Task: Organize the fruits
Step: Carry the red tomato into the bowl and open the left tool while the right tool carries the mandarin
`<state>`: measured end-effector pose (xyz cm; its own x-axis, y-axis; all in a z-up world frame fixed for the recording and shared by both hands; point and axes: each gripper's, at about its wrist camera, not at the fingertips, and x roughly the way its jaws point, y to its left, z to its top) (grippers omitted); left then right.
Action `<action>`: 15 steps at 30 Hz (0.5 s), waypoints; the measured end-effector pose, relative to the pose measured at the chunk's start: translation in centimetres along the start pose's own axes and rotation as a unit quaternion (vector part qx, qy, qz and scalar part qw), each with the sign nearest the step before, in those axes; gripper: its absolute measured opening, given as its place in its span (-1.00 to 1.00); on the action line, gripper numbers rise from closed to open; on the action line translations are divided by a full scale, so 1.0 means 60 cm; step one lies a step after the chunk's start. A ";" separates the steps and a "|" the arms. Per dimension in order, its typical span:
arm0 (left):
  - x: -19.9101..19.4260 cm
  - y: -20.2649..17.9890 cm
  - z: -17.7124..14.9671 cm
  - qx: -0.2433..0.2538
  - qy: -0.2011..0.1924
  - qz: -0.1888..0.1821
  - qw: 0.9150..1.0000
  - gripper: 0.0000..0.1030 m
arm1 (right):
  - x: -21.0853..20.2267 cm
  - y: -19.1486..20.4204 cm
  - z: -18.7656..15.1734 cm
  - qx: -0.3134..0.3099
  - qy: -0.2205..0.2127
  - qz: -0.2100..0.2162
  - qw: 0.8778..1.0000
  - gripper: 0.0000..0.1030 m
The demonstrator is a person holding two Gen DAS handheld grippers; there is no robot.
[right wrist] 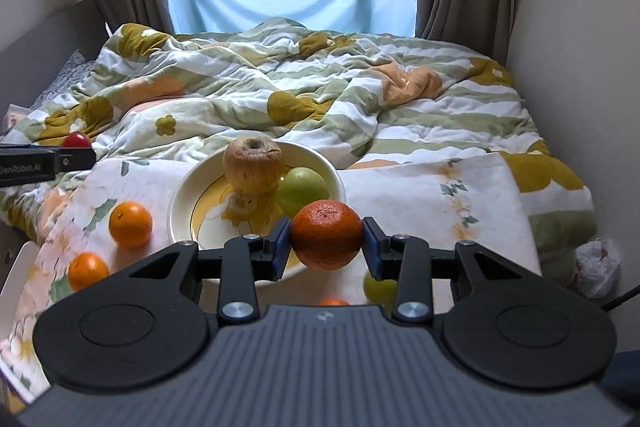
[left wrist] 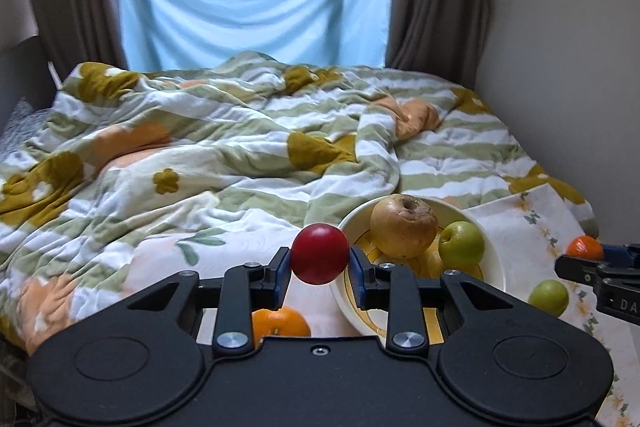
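**Both tools loaded, fruit held short of the bowl**

Nearest, left tool (left wrist: 319, 255): pads clamped on a small smooth dark-red round fruit (left wrist: 319, 253), held clear of the bedding, just left of the bowl rim. Fruit near-spherical; no long axis or stem end readable.

Right tool (right wrist: 326, 237): pads clamped on a deep-orange dimpled mandarin (right wrist: 326, 234), held at the bowl's near rim. Slightly flattened; its short axis tilts up and back, stem scar facing upward.

Loose on the pale floral cloth (right wrist: 420, 203): two bright oranges (right wrist: 130, 224) left of the bowl, a green apple (right wrist: 378, 289) near right.

Cream round bowl with yellow centre (right wrist: 180, 211) holds a wrinkled tan apple (right wrist: 253, 165), core pit up, and a second green apple (right wrist: 302, 189) touching it.

Judgement: sideways grips at widest girth suit a drop into the bowl.

Far: rumpled striped duvet (right wrist: 320, 95).
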<state>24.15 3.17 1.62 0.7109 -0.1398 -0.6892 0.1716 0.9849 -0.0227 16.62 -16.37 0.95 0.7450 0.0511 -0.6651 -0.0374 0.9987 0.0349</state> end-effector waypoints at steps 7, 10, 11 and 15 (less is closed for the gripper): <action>0.084 0.002 0.019 0.035 0.031 -0.033 0.998 -0.34 | 0.073 0.016 0.021 0.023 0.019 -0.015 0.999 0.02; 0.114 0.001 0.023 0.047 0.044 -0.046 0.997 -0.34 | 0.095 0.019 0.025 0.030 0.026 -0.020 0.999 0.03; 0.125 -0.001 0.024 0.053 0.050 -0.052 0.996 -0.34 | 0.101 0.020 0.026 0.033 0.029 -0.022 0.999 0.02; 0.161 -0.015 0.022 0.075 0.078 -0.082 0.991 -0.34 | 0.121 0.023 0.029 0.042 0.035 -0.030 0.998 0.03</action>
<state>31.74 0.80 -4.06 0.5528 -0.2666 -0.7895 0.3828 0.9228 -0.0437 23.14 -14.63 -2.55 0.6952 -0.0050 -0.7188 0.0637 0.9965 0.0547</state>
